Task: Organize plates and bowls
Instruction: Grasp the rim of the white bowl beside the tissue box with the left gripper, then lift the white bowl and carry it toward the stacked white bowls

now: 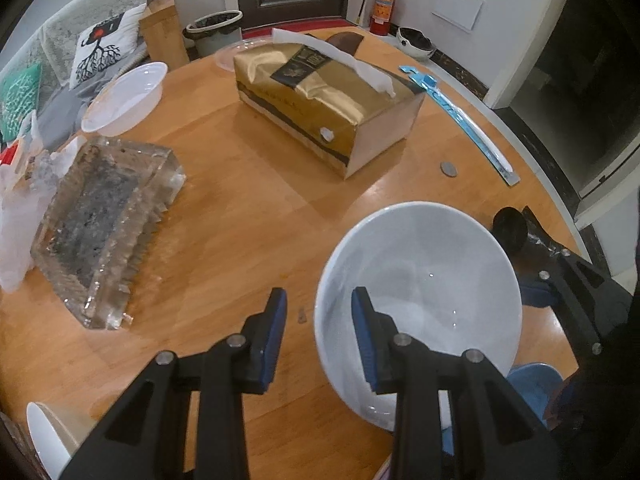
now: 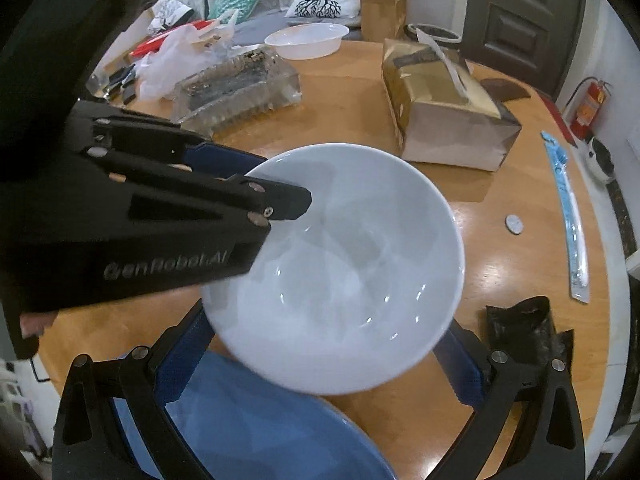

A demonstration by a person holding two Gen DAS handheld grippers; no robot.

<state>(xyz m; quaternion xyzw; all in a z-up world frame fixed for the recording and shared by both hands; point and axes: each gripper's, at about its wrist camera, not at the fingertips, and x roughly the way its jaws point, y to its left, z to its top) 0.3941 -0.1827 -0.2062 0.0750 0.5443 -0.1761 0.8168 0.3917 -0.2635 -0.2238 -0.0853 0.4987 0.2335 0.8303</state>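
Note:
A white ceramic bowl (image 1: 432, 280) hangs tilted above the round wooden table (image 1: 240, 208). My left gripper (image 1: 319, 320) straddles its left rim, one finger inside and one outside, with a gap showing to the rim. In the right wrist view the bowl (image 2: 352, 256) sits between my right gripper's (image 2: 324, 364) wide-open fingers, above a blue plate (image 2: 248, 420). The left gripper's fingers (image 2: 280, 200) lie across the bowl's left rim. A white plastic bowl (image 1: 128, 96) stands at the table's far left edge.
A gold tissue box (image 1: 328, 100) stands mid-table. A clear glass tray (image 1: 108, 224) lies at the left beside plastic bags (image 1: 16, 208). A blue packaged utensil (image 1: 460, 116), a coin (image 1: 448, 168) and a black wrapper (image 2: 524, 324) lie at the right. A white cup (image 1: 44, 436) is near left.

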